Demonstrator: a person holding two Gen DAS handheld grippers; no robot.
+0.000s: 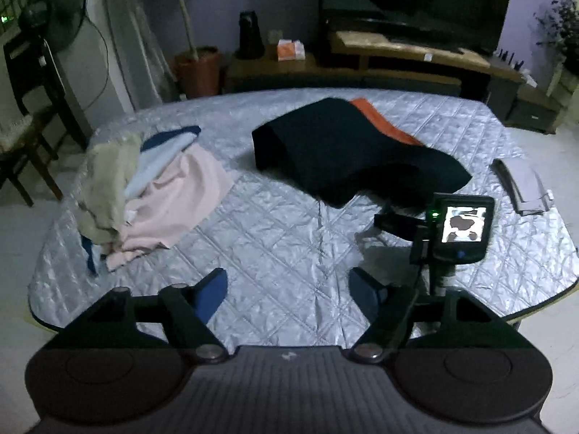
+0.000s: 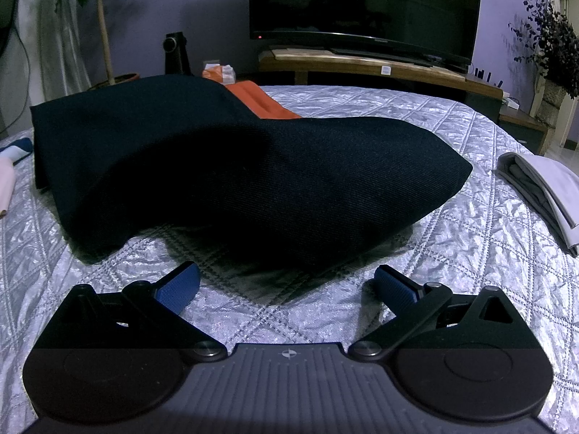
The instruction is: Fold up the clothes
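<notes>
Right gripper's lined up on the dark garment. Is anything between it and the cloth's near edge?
Nothing visible. The right gripper, jaws open, faces the dark garment across bare quilted cover. The folded grey cloth lies off to the right, the unfolded pile far left.

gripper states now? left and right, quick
Left gripper: open, holding nothing.
Right gripper: open, holding nothing, just short of the dark garment.
</notes>
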